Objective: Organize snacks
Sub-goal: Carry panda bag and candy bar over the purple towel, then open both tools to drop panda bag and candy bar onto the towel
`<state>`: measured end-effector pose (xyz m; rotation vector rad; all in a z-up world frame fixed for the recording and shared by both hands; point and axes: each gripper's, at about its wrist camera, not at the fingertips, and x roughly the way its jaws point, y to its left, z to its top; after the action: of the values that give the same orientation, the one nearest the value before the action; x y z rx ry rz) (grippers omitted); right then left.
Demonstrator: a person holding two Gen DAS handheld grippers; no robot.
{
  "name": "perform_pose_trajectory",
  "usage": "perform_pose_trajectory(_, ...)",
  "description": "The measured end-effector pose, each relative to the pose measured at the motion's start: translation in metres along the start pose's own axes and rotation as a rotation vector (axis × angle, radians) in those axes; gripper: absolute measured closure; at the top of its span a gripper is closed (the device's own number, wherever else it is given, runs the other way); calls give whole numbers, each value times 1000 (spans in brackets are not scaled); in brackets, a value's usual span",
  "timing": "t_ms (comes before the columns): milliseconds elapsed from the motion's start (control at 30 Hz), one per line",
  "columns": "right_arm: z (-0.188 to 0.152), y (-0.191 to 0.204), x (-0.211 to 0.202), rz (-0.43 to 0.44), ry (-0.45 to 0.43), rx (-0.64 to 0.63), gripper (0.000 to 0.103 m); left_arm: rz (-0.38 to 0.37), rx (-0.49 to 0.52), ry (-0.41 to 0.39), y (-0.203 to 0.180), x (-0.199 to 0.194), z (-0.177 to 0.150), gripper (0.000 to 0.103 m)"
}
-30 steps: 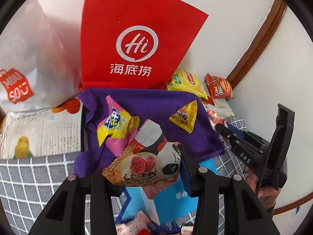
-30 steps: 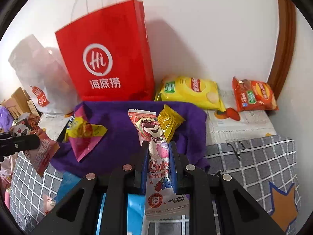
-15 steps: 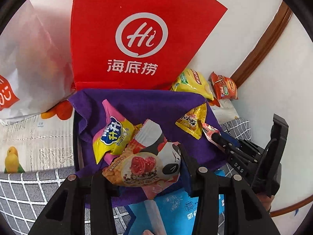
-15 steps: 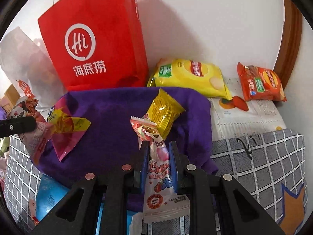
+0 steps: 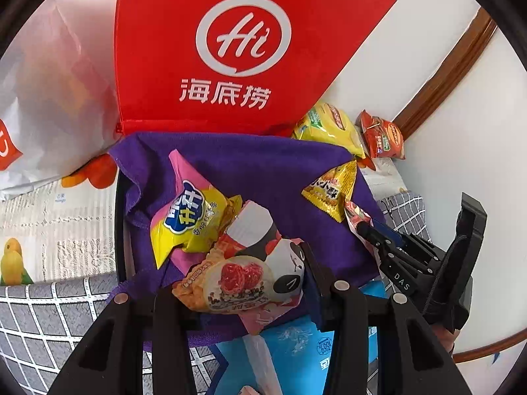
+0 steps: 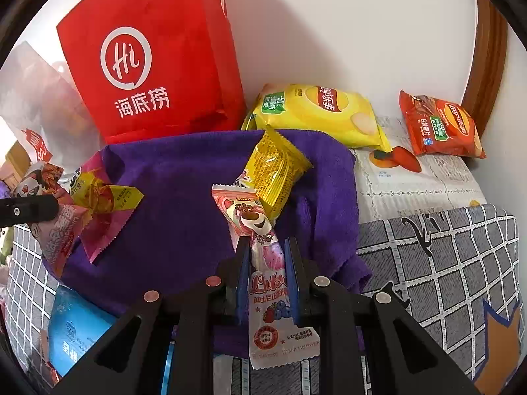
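Overhead, both grippers hang above a purple cloth [image 6: 184, 197] spread over a grid-patterned surface [image 6: 444, 263].

Left gripper [image 5: 243, 283]: jaws closed part-way on a panda-printed snack pack [image 5: 263, 263]. The pack bulges between the fingers; its lower edge is hidden behind the gripper body. In the right wrist view only a dark finger and a crumpled end of this pack show at the left border.

Right gripper [image 6: 265, 273]: jaws nearly together, pinching a long pink bear-printed candy packet [image 6: 263, 256]. Its top end leans over the cloth and overlaps a yellow packet [image 6: 276, 171]; whether the two touch is unclear. Its bottom end hangs below the fingers.

On the cloth: the yellow packet near the middle-right, and a pink-and-yellow snack bag [image 5: 187, 210] to the left, partly covered by the panda pack in the left wrist view.

Behind the cloth: a red paper bag [image 6: 154, 56] upright against the wall, top cut off by the frame. Beside it a yellow chip bag [image 6: 322, 112] and an orange chip bag [image 6: 441, 128], lying flat, well apart from the grippers.

A blue pack [image 6: 75, 332] pokes out under the cloth's near edge, mostly hidden. A white plastic bag [image 5: 49, 98] at far left is blurred, contents probably not readable.
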<state>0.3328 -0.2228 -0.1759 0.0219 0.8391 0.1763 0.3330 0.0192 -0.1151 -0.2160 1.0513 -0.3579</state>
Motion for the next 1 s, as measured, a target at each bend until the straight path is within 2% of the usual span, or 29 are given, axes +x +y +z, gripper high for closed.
perform_pose_trajectory(500,-4,0,4,0,15,-8,81,27,1,53,-2,19,-4,61)
perform_pose_trajectory(600,-4,1,3,0,10,-12,73,28,0,54,-2,20,-4,61)
perform_pose_trajectory(667,-4,2,0,1,3,-14,63,28,-1,53,-2,20,-4,61)
perform_pose_trajectory(767,-3,3,-3,5,-9,-11,55,25,-1,52,-1,20,-4,61)
perform_pose_trajectory(1000,-3,5,-9,8,-28,-16,54,3,11,27,-5,18,-4,61)
